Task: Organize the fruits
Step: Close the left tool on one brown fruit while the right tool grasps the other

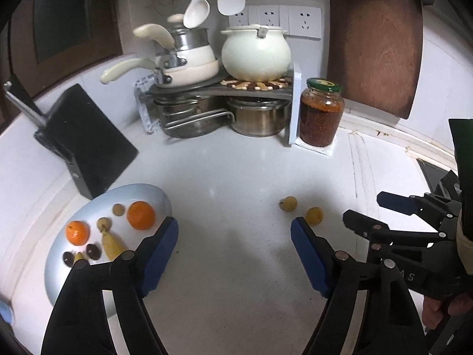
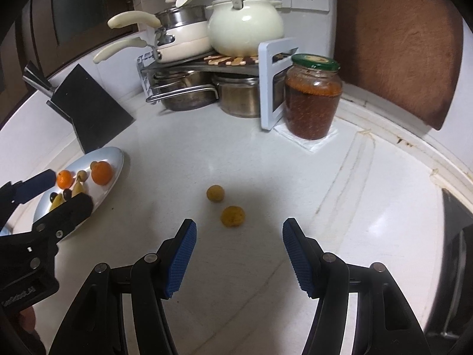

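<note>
Two small yellow fruits (image 1: pixel 288 203) (image 1: pixel 314 215) lie on the white counter, seen nearer in the right wrist view (image 2: pixel 215 193) (image 2: pixel 233 216). A silver plate (image 1: pixel 139 192) (image 2: pixel 111 153) at the left holds two oranges (image 1: pixel 141 215) (image 1: pixel 77 232), small bananas (image 1: pixel 113 245), brown round fruits and dark ones (image 1: pixel 94 251). My left gripper (image 1: pixel 234 226) (image 2: pixel 69 189) hangs open beside the plate's right edge, nothing between its fingers. My right gripper (image 2: pixel 239 225) (image 1: pixel 365 207) is open just short of the nearer yellow fruit, apart from it.
A black knife block (image 1: pixel 85 139) stands behind the plate. At the back are a rack of pots (image 1: pixel 218 112), a white pot (image 1: pixel 255 53) and a jar of red sauce (image 1: pixel 321 112). A brown cutting board (image 1: pixel 375 44) leans on the wall. A dark stove edge (image 2: pixel 455 236) lies at the right.
</note>
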### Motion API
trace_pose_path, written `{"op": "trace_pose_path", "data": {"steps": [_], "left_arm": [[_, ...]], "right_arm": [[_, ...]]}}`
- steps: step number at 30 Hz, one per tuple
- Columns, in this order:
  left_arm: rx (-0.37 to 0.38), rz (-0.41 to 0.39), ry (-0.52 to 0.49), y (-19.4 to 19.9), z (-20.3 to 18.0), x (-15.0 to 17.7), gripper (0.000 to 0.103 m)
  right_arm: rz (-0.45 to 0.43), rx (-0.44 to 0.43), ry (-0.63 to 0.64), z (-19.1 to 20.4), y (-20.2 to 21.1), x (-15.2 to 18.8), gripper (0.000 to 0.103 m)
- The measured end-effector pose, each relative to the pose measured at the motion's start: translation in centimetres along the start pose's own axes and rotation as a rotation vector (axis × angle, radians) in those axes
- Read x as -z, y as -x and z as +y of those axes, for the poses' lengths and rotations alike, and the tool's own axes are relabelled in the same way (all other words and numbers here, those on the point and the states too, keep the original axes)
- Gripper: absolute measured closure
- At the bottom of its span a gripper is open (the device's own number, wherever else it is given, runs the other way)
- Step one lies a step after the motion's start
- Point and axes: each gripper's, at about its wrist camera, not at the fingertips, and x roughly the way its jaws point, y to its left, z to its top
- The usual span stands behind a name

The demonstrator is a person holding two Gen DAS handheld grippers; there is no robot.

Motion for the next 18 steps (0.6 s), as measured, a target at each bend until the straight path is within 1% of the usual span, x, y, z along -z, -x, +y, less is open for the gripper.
{"op": "trace_pose_path", "data": {"steps": [2,3,6,12,16,18], "left_arm": [[0.005,0.009,-0.013,-0.7,-0.1,-0.1,0.034],[0.013,0.016,-0.023,-1.1,-0.1,-0.2,0.035],[0.029,0.018,-0.051,-2.2,-0.3,-0.4,0.037],[0.053,0.029,-0.152,-4.4,-0.7,-0.8,0.042],[0.098,0.047,-0.18,-5.6,-0.6,-1.2,0.043],[0.121,0.056,-0.185,-6.3,-0.6,-1.3,0.045]], "right_arm": [[0.002,-0.003,-0.002,0.0,-0.5,0.1,0.041],[0.005,-0.001,-0.002,0.0,-0.8,0.1,0.041],[0.021,-0.007,-0.014,-0.2,-1.8,0.2,0.041],[0.03,0.0,-0.053,-0.9,-3.3,0.1,0.042],[0.028,-0.006,-0.082,-1.1,-4.0,0.0,0.042],[0.029,-0.009,-0.108,-1.3,-4.3,0.0,0.042]]}}
